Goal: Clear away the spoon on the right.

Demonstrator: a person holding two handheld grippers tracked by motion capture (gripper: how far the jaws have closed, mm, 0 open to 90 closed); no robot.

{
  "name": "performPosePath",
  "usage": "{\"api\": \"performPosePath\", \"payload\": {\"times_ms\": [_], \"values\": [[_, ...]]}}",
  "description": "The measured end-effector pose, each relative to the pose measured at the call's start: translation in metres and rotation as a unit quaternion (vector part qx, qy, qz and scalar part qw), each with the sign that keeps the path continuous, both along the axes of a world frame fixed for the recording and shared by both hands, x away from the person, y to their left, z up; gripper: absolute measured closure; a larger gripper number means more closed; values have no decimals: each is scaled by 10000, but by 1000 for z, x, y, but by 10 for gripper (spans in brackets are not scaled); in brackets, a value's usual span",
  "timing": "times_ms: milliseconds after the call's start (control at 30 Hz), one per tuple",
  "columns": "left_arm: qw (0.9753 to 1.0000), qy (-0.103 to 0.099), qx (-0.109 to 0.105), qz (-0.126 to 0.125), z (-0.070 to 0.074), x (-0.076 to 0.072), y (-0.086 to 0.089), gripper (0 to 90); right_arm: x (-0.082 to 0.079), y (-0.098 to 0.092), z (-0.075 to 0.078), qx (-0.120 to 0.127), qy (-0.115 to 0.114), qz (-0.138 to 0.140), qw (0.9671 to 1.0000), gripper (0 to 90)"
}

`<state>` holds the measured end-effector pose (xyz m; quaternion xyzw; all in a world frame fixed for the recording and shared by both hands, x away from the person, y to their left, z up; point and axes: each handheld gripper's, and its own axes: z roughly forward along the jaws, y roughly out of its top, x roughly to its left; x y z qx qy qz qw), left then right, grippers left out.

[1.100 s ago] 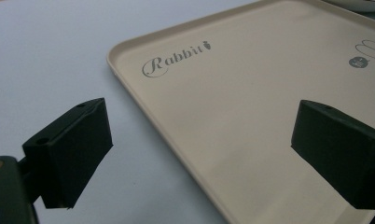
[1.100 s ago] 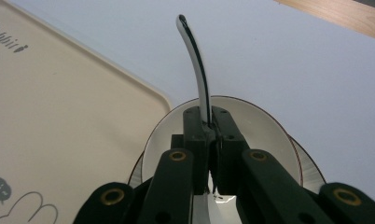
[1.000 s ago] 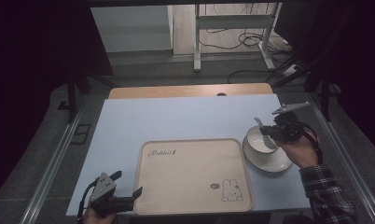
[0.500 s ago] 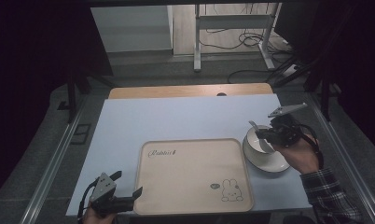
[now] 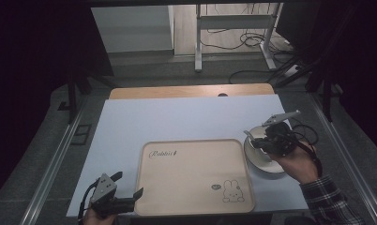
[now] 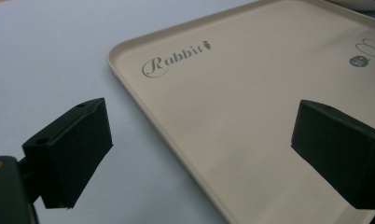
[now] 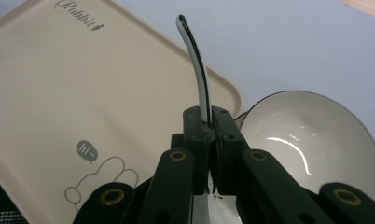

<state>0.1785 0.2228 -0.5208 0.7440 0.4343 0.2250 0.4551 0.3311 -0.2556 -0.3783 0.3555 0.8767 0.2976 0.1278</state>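
Count: one beige rectangular plastic tray (image 5: pixel 193 176) with a rabbit print, one white ceramic bowl (image 5: pixel 264 157) with a dark rim, one white curved spoon (image 7: pixel 195 60) with a dark edge, two hand-held grippers.

High view: the tray lies flat on the pale blue worktop (image 5: pixel 177 119), near its front edge. The bowl stands on the worktop just beside the tray's right edge. The right gripper (image 5: pixel 264 140) is over the bowl; the left gripper (image 5: pixel 130 199) sits at the tray's front-left corner.

Right gripper view adds what the high view cannot resolve: the fingers (image 7: pixel 195 135) are pressed together on the spoon, pinching its handle; the rest of the handle rises clear above them, in front of the tray's corner. The bowl's inside is bare and glossy. The spoon's scoop end is hidden below the fingers.

Left gripper view: the left gripper's fingers (image 6: pixel 69 149) are spread wide, holding nothing. One is over the worktop, the other over the tray, with the tray's rim between them. Contact with the tray: cannot tell.
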Motion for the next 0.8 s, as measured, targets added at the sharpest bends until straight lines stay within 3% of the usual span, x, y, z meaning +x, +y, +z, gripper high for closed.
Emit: {"api": "performPosePath", "payload": {"times_ms": [500,800], "values": [[10000,-1,14,-1,0,0,0,47,-15,14,-20,-154,451,152,9987,866],[10000,8,33,-6,0,0,0,47,-25,34,-37,-305,740,293,9964,865]]}}
